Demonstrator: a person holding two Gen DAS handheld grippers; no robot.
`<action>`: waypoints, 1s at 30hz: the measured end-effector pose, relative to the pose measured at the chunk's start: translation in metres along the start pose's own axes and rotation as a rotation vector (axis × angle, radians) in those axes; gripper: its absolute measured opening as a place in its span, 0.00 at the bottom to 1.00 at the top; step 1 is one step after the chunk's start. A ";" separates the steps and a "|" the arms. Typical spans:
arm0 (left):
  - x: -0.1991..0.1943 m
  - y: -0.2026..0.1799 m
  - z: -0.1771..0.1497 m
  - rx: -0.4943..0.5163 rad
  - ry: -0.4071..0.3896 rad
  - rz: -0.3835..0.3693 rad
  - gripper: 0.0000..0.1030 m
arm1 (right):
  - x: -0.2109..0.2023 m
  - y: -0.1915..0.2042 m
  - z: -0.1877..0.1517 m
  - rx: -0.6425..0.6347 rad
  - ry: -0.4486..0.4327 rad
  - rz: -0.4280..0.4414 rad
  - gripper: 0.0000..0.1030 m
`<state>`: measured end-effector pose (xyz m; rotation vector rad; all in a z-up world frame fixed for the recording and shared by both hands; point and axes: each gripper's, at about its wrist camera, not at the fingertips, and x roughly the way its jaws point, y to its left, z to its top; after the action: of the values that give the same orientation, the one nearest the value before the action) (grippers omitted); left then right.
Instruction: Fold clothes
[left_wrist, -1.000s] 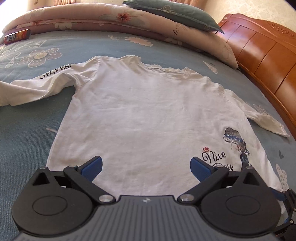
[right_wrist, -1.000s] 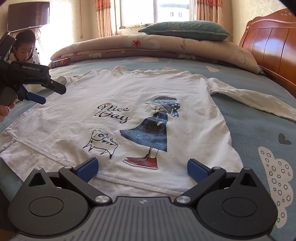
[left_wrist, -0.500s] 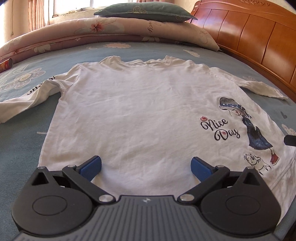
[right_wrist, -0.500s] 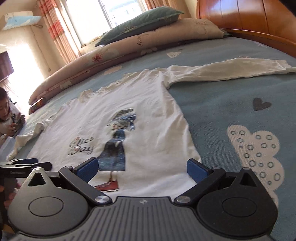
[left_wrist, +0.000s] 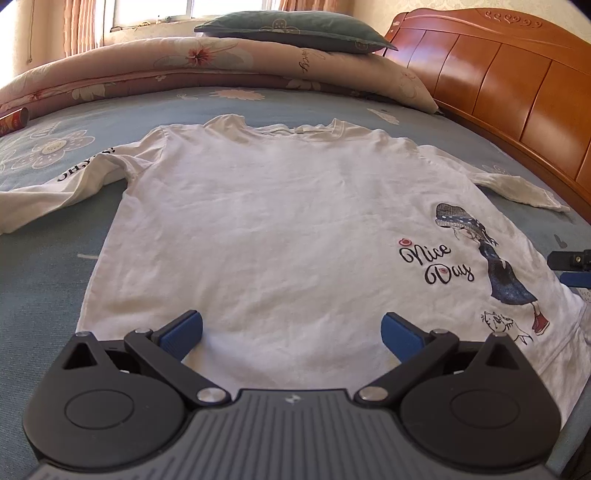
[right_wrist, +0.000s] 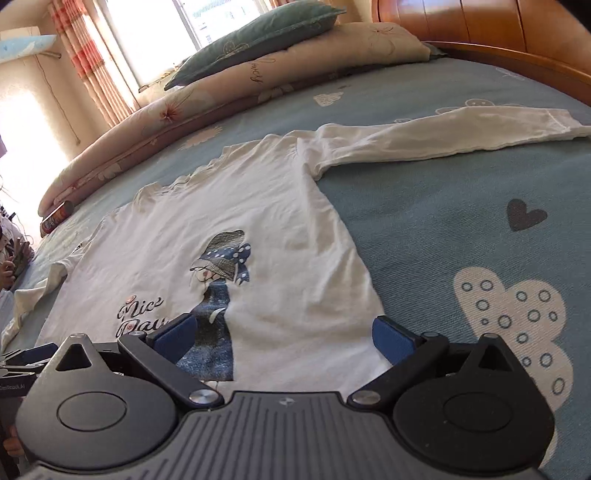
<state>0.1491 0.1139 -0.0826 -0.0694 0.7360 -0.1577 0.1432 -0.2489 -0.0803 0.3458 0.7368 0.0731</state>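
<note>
Shirt (left_wrist: 266, 229): flat on bed (right_wrist: 443, 221), print up, sleeves spread, unfolded. Left gripper (left_wrist: 291, 328), right gripper (right_wrist: 282, 334): jaws apart, empty, at the hem, likely to grasp it.

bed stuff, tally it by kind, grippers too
white long-sleeve shirt: 1
rolled floral quilt: 1
green pillow: 1
red can: 1
hand-held grippers: 2, left and right, both open above the shirt's hem
total: 6
</note>
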 end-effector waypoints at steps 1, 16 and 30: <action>-0.001 0.001 0.000 -0.006 0.000 -0.002 0.99 | -0.006 -0.005 0.000 0.029 -0.010 -0.007 1.00; -0.009 -0.005 -0.009 0.092 0.023 0.006 0.99 | 0.034 0.070 -0.003 -0.178 0.058 0.172 1.00; -0.033 -0.033 -0.024 0.127 0.015 -0.055 0.99 | 0.001 0.077 -0.054 -0.424 0.043 -0.015 1.00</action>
<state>0.1051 0.0868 -0.0749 0.0329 0.7380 -0.2574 0.1125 -0.1612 -0.0921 -0.0656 0.7454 0.2191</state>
